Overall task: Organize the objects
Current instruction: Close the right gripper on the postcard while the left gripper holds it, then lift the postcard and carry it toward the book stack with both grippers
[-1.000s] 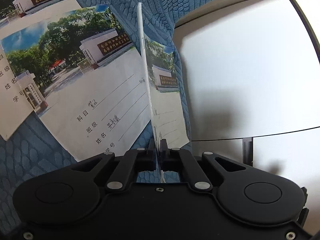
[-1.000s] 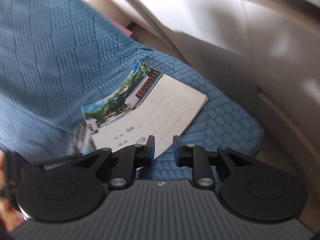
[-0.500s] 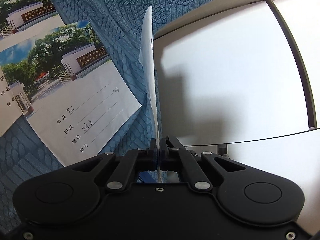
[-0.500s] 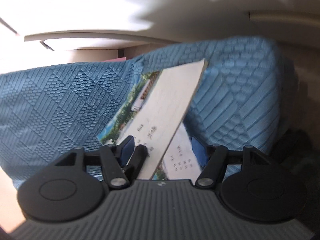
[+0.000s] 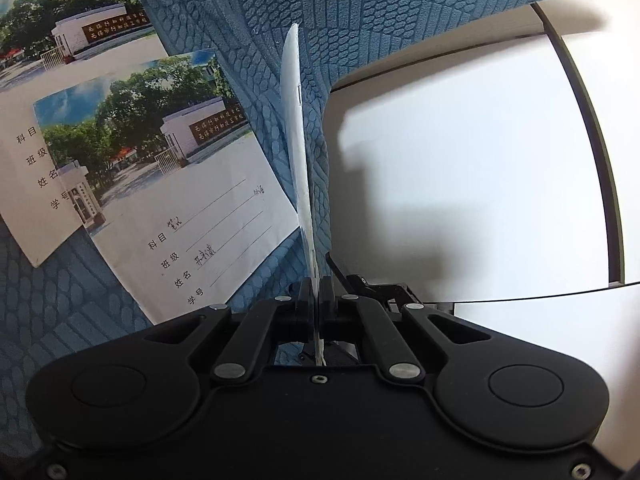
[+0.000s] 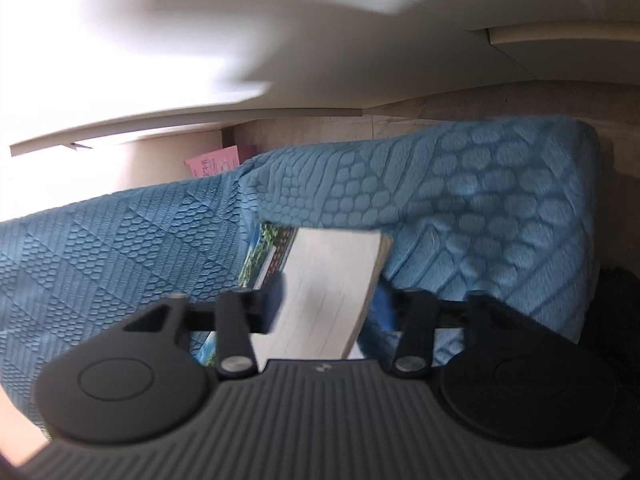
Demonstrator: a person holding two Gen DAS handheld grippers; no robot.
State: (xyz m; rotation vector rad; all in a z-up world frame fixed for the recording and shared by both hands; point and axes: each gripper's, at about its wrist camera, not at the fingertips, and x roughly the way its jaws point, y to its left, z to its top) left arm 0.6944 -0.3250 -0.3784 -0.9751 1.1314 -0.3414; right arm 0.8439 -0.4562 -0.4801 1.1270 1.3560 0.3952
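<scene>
My left gripper (image 5: 316, 300) is shut on a thin white exercise book (image 5: 298, 140), held upright and seen edge-on. Left of it, two more exercise books with a school-gate photo (image 5: 172, 200) (image 5: 60, 36) lie overlapping on the blue textured cushion (image 5: 360, 12). In the blurred right wrist view, my right gripper (image 6: 332, 308) has its jaws apart and closing. Another exercise book (image 6: 328, 292) stands tilted between them on the blue cushion (image 6: 480, 208). The left finger (image 6: 272, 300) is at the book's face, and a gap shows before the right finger (image 6: 400, 312).
A white tabletop (image 5: 460, 180) with a dark edge strip lies right of the cushion. A black bit of hardware (image 5: 372, 286) pokes out just beyond my left fingers. Behind the cushion in the right wrist view are a pale wall, a ledge and a pink paper (image 6: 212, 164).
The right gripper rolled and sank toward the cushion; its jaws spread and now have the exercise book between them. The left gripper kept its grip and hardly moved.
</scene>
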